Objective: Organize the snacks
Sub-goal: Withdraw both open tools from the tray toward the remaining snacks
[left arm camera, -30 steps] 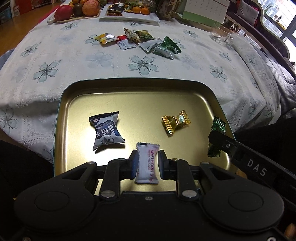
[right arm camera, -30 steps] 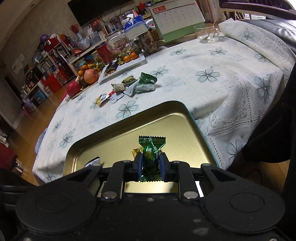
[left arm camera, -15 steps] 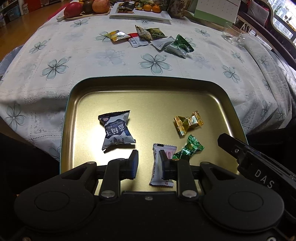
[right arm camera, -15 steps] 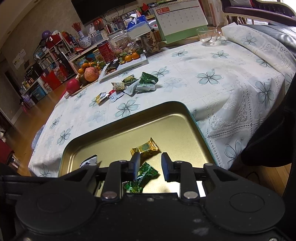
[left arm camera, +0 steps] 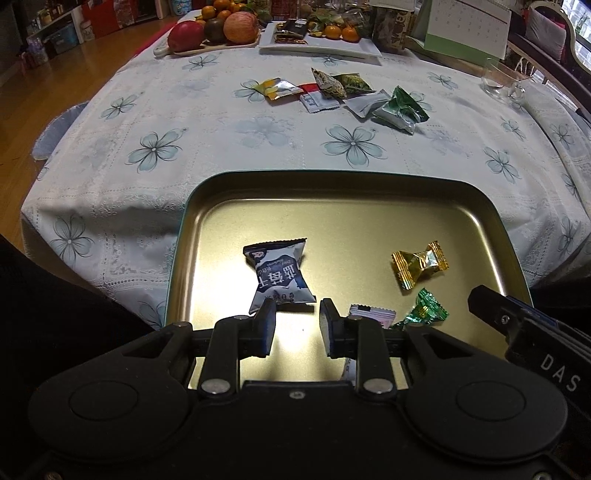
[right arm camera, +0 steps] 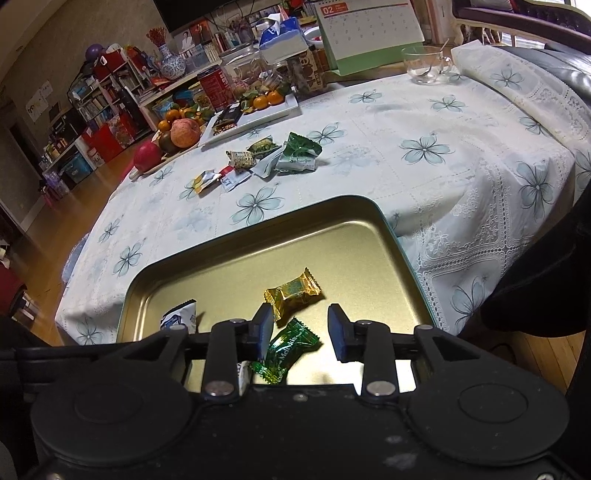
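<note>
A gold tin tray (left arm camera: 351, 218) (right arm camera: 325, 236) lies at the near table edge. In it lie a dark blue packet (left arm camera: 279, 275) (right arm camera: 179, 317), a gold candy (left arm camera: 419, 264) (right arm camera: 291, 293), a green candy (left arm camera: 424, 308) (right arm camera: 286, 350) and a white-pink packet (left arm camera: 371, 317), partly hidden behind my left fingers. My left gripper (left arm camera: 295, 328) is open and empty above the tray's near part. My right gripper (right arm camera: 301, 332) is open and empty just above the green candy; it also shows at the right of the left wrist view (left arm camera: 517, 325). Several loose snacks (left arm camera: 340, 94) (right arm camera: 266, 158) lie mid-table.
A fruit board (left arm camera: 214, 29) (right arm camera: 173, 136), a white plate with oranges (left arm camera: 325, 40) (right arm camera: 255, 109), a calendar (right arm camera: 369, 29), a glass cup (left arm camera: 502, 79) (right arm camera: 424, 64) and jars stand at the table's far side. The tablecloth (left arm camera: 184, 147) drops off at left and right edges.
Both grippers opened and let go: the white-pink packet and the green candy dropped into the tray. Both grippers then drew back and opened wider.
</note>
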Tool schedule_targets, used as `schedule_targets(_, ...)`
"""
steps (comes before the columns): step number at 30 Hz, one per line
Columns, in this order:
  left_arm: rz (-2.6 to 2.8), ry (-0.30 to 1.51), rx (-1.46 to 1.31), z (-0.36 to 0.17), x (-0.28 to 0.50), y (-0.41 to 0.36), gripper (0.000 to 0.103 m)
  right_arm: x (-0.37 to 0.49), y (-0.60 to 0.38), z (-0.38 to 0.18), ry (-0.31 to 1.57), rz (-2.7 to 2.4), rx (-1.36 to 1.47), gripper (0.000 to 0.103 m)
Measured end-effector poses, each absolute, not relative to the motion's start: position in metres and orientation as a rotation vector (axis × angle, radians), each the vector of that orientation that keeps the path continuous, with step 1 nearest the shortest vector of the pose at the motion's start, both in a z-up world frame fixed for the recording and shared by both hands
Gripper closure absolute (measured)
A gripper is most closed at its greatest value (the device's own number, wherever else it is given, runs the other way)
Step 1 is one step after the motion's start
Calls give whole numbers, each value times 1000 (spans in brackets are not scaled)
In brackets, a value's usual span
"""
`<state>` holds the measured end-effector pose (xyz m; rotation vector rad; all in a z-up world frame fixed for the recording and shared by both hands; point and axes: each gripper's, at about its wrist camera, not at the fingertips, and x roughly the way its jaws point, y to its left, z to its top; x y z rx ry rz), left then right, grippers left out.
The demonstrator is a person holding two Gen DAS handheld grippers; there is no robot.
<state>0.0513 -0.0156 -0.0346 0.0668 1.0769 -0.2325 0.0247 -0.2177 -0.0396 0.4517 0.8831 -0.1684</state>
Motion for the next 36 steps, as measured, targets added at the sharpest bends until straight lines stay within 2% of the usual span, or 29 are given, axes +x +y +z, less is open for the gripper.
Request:
schedule_targets(17,-205,1108,35,-1,100,-13,67,114,-234,-28,1121,-8,437,68)
schedule_targets(30,-158,1159,20,6,198,-18,67,229,-273,-13,1049,-115,375,66)
schedule_targets(36,-133,1185,15,5,255,-23,67,284,-289,-22,1088,-142,426,66)
